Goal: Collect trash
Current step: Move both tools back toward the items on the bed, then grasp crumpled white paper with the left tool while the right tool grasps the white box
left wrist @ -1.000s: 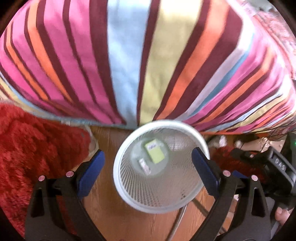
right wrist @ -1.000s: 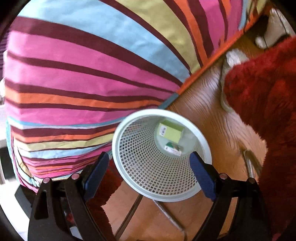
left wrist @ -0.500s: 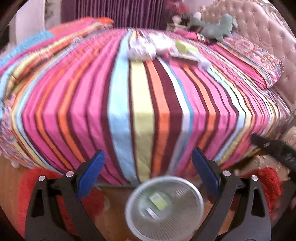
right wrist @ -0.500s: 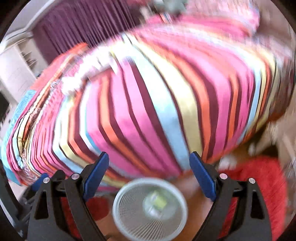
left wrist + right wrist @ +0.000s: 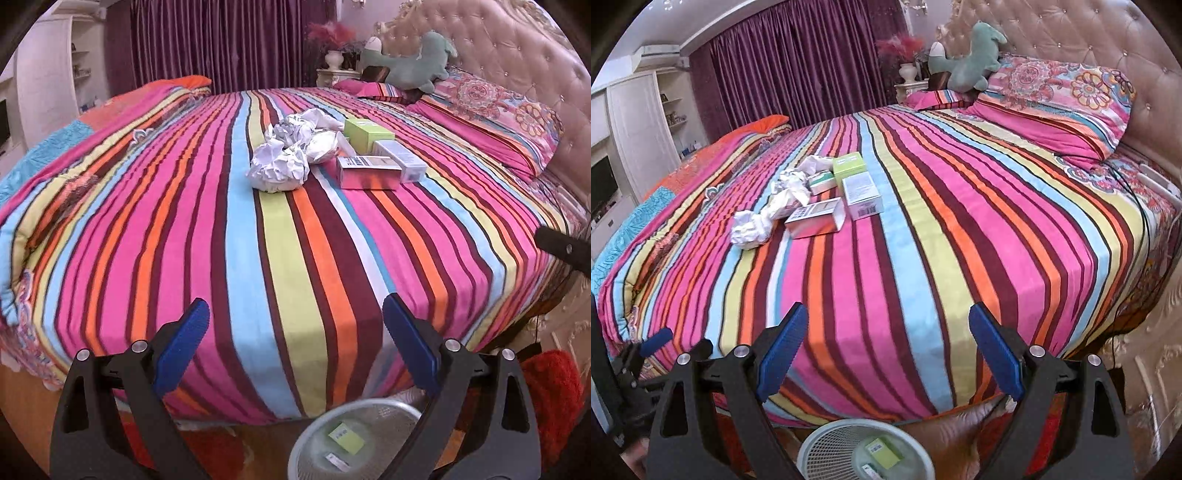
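Now both claws hang over the foot of the striped bedspread [image 5: 295, 236], pointed down-fwd toward the trash pile mid-bed. Left claw [image 5: 295, 343]: jaws spread wide, nothing between the blue pads. Right claw [image 5: 886, 347]: same, wide and empty.

Trash sits well apart from both claws, up the bed: crumpled white paper wads [image 5: 279, 164] touching each other, a pink-silver carton [image 5: 367, 171] just beside them, a white carton [image 5: 400, 160] touching it, a lime-green box [image 5: 364, 133] behind. In the right view the same cluster shows, wads [image 5: 751, 229] nearest the left side, cartons [image 5: 816, 218] to their right.

White mesh wastebasket [image 5: 827, 448] stands on the floor at the bed's foot, just under the claws, w/ a green box and 1 small packet already in it.

Step in hand, I judge: reach for the next piece. Do it well by taking the nearest item per side: left claw on the front wad, right claw on the pink-silver carton across its narrow faces. Come in low, pads square, don't snag the bedspread. Wads are springy, so close fully before lifting.
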`<state>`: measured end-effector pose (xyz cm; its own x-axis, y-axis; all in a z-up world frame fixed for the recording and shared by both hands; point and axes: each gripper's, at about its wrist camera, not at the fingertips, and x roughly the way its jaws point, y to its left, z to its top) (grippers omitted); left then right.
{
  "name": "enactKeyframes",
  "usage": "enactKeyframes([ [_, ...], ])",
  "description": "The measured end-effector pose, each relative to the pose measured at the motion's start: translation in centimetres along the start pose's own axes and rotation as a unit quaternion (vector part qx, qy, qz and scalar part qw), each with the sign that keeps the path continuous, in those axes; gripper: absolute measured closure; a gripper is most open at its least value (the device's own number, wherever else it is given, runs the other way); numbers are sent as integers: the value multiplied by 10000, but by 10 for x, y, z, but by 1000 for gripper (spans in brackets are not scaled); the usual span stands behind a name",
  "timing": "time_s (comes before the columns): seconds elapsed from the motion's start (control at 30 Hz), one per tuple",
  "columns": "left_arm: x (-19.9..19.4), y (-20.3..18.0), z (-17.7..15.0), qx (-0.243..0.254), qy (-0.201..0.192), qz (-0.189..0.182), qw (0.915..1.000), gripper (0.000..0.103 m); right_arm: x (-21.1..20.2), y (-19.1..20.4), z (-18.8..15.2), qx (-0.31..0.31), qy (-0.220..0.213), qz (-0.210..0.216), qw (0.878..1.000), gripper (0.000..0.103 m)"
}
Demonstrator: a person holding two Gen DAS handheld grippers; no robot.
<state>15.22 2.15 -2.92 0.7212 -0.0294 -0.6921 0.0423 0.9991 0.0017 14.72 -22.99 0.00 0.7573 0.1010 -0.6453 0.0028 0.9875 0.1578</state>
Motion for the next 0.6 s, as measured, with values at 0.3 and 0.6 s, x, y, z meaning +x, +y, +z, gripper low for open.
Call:
enactKeyframes([
  [0.3, 49, 15, 52, -130, 130, -94, 9998, 11, 41, 2, 24, -235, 303, 8, 9993, 19],
  [0.6, 98, 18, 91, 93, 246, -49, 9996, 11, 87, 4, 52, -401, 593, 116, 9974, 19],
])
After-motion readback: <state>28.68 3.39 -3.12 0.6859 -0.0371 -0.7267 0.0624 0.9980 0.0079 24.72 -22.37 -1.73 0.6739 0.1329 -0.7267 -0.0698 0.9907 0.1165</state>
